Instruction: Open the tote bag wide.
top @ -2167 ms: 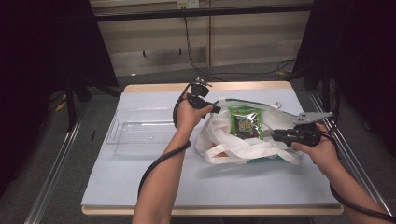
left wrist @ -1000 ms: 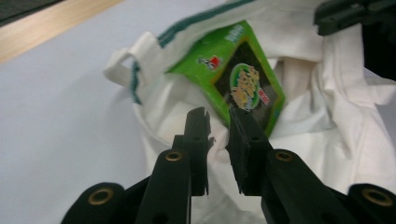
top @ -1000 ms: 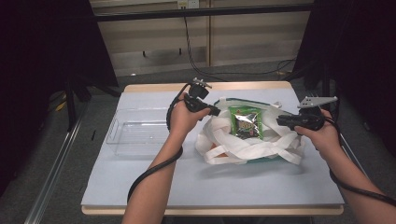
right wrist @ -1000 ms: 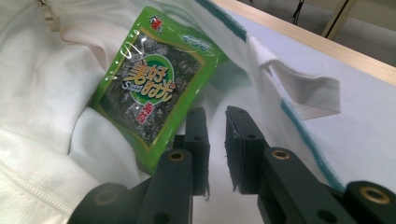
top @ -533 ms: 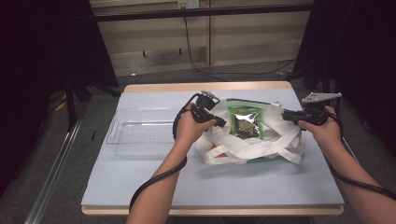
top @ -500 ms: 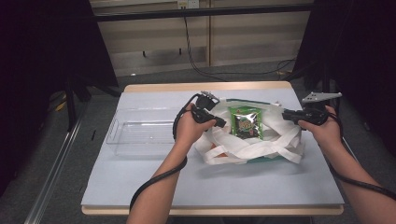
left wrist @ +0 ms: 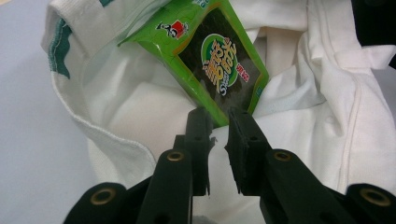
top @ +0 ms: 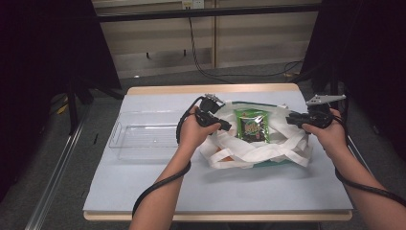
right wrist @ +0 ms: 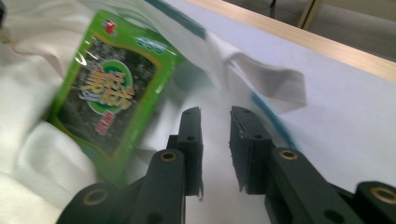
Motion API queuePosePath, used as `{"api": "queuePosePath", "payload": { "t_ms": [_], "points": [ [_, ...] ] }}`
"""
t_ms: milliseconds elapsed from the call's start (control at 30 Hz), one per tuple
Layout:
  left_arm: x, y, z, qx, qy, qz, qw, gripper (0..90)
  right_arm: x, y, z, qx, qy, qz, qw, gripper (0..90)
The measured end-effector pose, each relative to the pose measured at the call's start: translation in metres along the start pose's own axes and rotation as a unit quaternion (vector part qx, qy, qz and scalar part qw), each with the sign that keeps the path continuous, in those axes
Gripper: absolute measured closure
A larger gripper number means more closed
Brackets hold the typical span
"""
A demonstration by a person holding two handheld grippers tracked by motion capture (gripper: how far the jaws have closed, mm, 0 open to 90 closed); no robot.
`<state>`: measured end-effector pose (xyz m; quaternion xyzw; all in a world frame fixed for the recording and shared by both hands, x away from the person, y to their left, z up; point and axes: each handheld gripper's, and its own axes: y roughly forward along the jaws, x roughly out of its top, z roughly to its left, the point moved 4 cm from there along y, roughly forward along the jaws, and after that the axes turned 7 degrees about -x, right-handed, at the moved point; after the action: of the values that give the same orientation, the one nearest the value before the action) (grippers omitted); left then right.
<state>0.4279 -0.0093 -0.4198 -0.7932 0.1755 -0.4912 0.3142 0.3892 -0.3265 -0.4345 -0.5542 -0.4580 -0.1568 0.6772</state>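
- White cloth comes first on your side: the tote bag [top: 249, 154] lies slumped on the table [top: 230, 191], its handles spilling toward you and its mouth facing up.
- Your two grippers stand at the bag's two ends, the left gripper [top: 224, 127] at its left rim and the right gripper [top: 290, 120] at its right rim, both pointing inward at each other.
- Your left jaws are all but closed, with just a thin slot between them. Bag cloth sits behind that slot, and you can't tell from the left gripper view whether any of it is pinched.
- Your right jaws have just been opening. They stand a little apart over the cloth, and the pads press on nothing that you can make out.
- Between the two grippers, on the cloth at the bag's mouth, lies the green snack packet [top: 252, 125]. Its long axis runs away from you, crosswise to the line between your grippers.
- The packet's left edge is just beyond your left fingertips, and one corner reaches almost to them in the left gripper view. Your right tips are farther off, so the left hand has the shorter reach, going in sideways at the long edge.
- Well apart to the left, the clear plastic tray [top: 143, 140] lies empty.
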Motion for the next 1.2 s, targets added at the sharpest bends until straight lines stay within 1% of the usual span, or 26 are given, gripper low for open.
{"api": "queuePosePath", "payload": {
  "t_ms": [67,100,133,200,267,367,400,500,533,600,667,733,800,900,967,1033,1100,1200],
  "points": [
    [0.001,0.001,-0.001,-0.002,-0.001,-0.004,1.0,78.4,0.003,0.0,0.004,0.001,-0.005,0.0,1.0,72.4],
    [0.001,0.002,-0.001,-0.002,0.002,-0.003,1.0,78.4,0.004,0.0,0.006,0.006,-0.006,-0.001,1.0,71.4],
    [0.001,0.002,-0.001,-0.001,0.001,-0.003,1.0,78.4,0.005,0.0,0.009,0.008,-0.003,-0.002,1.0,69.1],
    [0.001,0.003,-0.001,-0.001,-0.002,-0.004,1.0,77.9,0.007,0.001,0.013,0.012,-0.009,0.0,0.9999,67.1],
    [0.001,0.004,-0.001,-0.001,-0.002,-0.003,1.0,77.8,0.008,0.004,0.019,0.025,-0.011,0.003,0.9996,64.9],
    [0.002,0.005,-0.001,-0.002,-0.001,-0.003,1.0,77.8,0.01,0.009,0.025,0.029,-0.02,0.012,0.9993,61.1],
    [0.002,0.005,-0.001,-0.003,-0.002,-0.003,1.0,77.8,0.011,0.011,0.026,0.028,-0.024,0.013,0.9993,59.3],
    [0.002,0.005,0.0,-0.001,-0.003,-0.001,1.0,77.8,0.014,0.016,0.029,0.036,-0.025,0.019,0.9989,55.9],
    [0.002,0.006,0.0,-0.002,-0.003,-0.005,1.0,77.8,0.015,0.017,0.03,0.035,-0.027,0.02,0.9988,55.4],
    [0.002,0.005,0.001,-0.003,-0.001,-0.002,1.0,77.8,0.019,0.017,0.033,0.035,-0.028,0.021,0.9988,54.0],
    [0.002,0.005,0.001,-0.003,-0.003,-0.004,1.0,77.8,0.023,0.017,0.036,0.036,-0.031,0.017,0.9987,53.2],
    [0.001,0.004,0.002,-0.002,-0.002,-0.004,1.0,77.8,0.025,0.016,0.038,0.033,-0.035,0.022,0.9986,51.8],
    [0.0,0.004,0.002,-0.001,0.001,0.0,1.0,77.8,0.027,0.017,0.042,0.04,-0.024,0.021,0.9987,50.3],
    [0.0,0.003,0.001,-0.001,-0.005,-0.003,1.0,77.8,0.028,0.018,0.046,0.043,-0.03,0.02,0.9984,48.1],
    [0.0,0.002,0.002,-0.002,-0.002,-0.004,1.0,77.8,0.028,0.021,0.048,0.041,-0.026,0.022,0.9986,45.9],
    [-0.001,0.002,0.002,-0.005,-0.002,-0.01,0.9999,77.8,0.029,0.026,0.049,0.039,-0.022,0.025,0.9987,42.5],
    [-0.001,0.002,0.003,0.001,0.001,-0.002,1.0,77.8,0.03,0.03,0.05,0.041,-0.02,0.029,0.9985,40.2],
    [-0.001,0.001,0.003,-0.001,0.0,-0.006,1.0,77.8,0.03,0.039,0.052,0.044,-0.017,0.038,0.9982,38.9]
  ]
}}
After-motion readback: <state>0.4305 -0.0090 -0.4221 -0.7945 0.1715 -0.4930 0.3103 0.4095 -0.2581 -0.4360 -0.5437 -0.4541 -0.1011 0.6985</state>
